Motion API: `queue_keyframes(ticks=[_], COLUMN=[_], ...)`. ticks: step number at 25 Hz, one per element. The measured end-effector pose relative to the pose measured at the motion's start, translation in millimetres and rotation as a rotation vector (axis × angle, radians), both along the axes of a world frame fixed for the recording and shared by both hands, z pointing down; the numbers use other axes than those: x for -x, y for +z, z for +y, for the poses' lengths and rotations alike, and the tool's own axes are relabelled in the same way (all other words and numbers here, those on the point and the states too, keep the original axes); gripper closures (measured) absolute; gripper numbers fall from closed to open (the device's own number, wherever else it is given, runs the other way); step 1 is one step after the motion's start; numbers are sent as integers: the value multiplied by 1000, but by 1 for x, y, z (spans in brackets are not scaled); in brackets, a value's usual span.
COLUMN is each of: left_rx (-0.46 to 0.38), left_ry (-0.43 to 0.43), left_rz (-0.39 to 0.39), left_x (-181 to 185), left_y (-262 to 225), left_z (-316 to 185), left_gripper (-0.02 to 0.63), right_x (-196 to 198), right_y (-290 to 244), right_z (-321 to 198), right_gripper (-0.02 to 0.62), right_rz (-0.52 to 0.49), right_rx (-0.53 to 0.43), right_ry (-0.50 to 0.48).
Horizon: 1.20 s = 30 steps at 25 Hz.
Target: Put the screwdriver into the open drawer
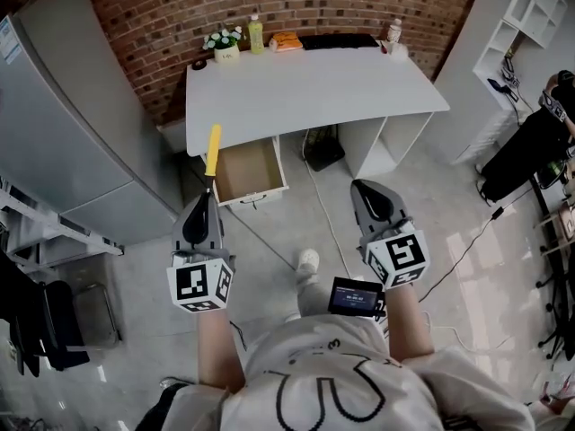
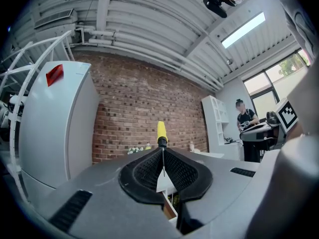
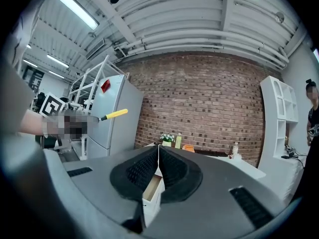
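Note:
A screwdriver with a yellow handle (image 1: 213,150) sticks forward out of my left gripper (image 1: 207,192), whose jaws are shut on its thin metal shaft. In the left gripper view the shaft (image 2: 163,162) runs between the black pads and the handle (image 2: 161,132) points up past them. The open drawer (image 1: 249,171) hangs out from under the white desk (image 1: 305,88), just right of and below the handle; its brown inside shows nothing in it. My right gripper (image 1: 360,186) hovers over the floor right of the drawer, shut with nothing in it. The right gripper view also catches the screwdriver (image 3: 114,114).
A grey fridge (image 1: 72,124) stands left of the desk. Along the desk's back edge stand a flower pot (image 1: 224,45), a bottle (image 1: 256,34), an orange packet (image 1: 286,40) and a black keyboard (image 1: 340,40). A black bag (image 1: 323,149) and cables lie under the desk. White shelves (image 1: 530,16) and a person (image 1: 557,97) are at the right.

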<state>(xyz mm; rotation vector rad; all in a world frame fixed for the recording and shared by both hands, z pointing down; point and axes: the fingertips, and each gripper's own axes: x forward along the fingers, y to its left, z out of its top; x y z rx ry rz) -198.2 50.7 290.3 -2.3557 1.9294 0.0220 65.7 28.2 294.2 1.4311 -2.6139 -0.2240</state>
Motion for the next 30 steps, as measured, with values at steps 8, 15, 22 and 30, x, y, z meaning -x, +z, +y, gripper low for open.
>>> queue_keyframes(ticks=[8, 15, 22, 30], left_rx=[19, 25, 61, 94], left_ry=[0, -3, -25, -71], left_rz=[13, 16, 30, 45], left_x=[1, 7, 1, 5], left_y=[12, 9, 17, 34], left_z=[-73, -152, -221, -267], left_gripper=[584, 584, 584, 584], right_x=[-6, 2, -14, -13], right_y=[12, 5, 13, 29], right_z=[-84, -167, -242, -297], right_gripper=[575, 575, 575, 574], right_rz=[-7, 3, 5, 11], right_rx=[23, 21, 64, 105], right_ry=[2, -23, -18, -44])
